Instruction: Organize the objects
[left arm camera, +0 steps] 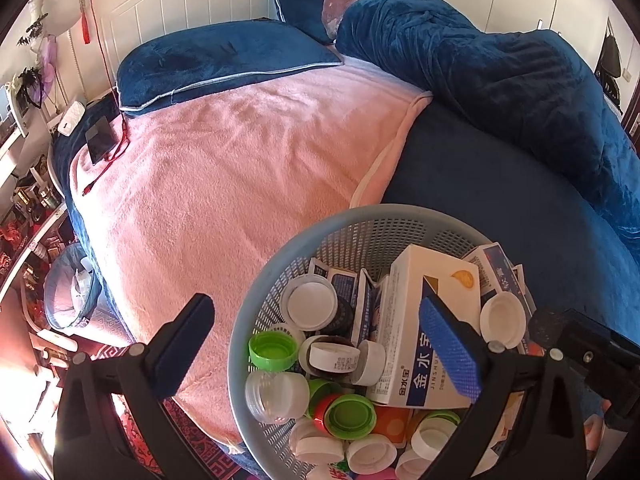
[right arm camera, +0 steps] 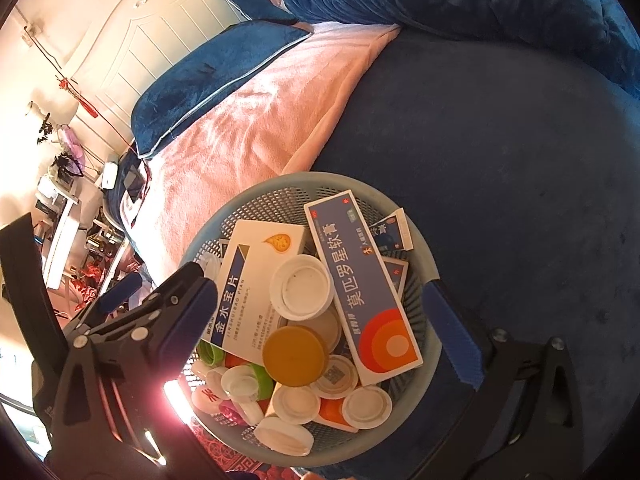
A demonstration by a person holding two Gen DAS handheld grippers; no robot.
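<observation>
On the far left of the bed lie a black phone (left arm camera: 98,139) and a red cable (left arm camera: 116,142), beside the blue pillow (left arm camera: 224,65). The pink blanket (left arm camera: 224,184) covers the left part of the bed, the blue sheet (right arm camera: 500,168) the right part.

The left gripper (left arm camera: 320,354) is released, its 2 fingers wide apart. Its left finger (left arm camera: 188,344) hangs over the blanket, outside the basket. Its right finger, with the blue pad (left arm camera: 450,348), is above the white medicine box (left arm camera: 424,332) inside the basket; I cannot tell if it touches the box.

The blue basket (left arm camera: 256,300) stands on the bed, at the edge of the blanket and the sheet. It holds many bottle caps, white (right arm camera: 302,290), green (left arm camera: 274,350) and 1 orange cap (right arm camera: 294,356), and the long blue ointment box (right arm camera: 360,288).

The right gripper (right arm camera: 324,328) is also released, holding nothing. Its fingers stand on both sides of the basket, the right one (right arm camera: 450,332) just at the rim.
</observation>
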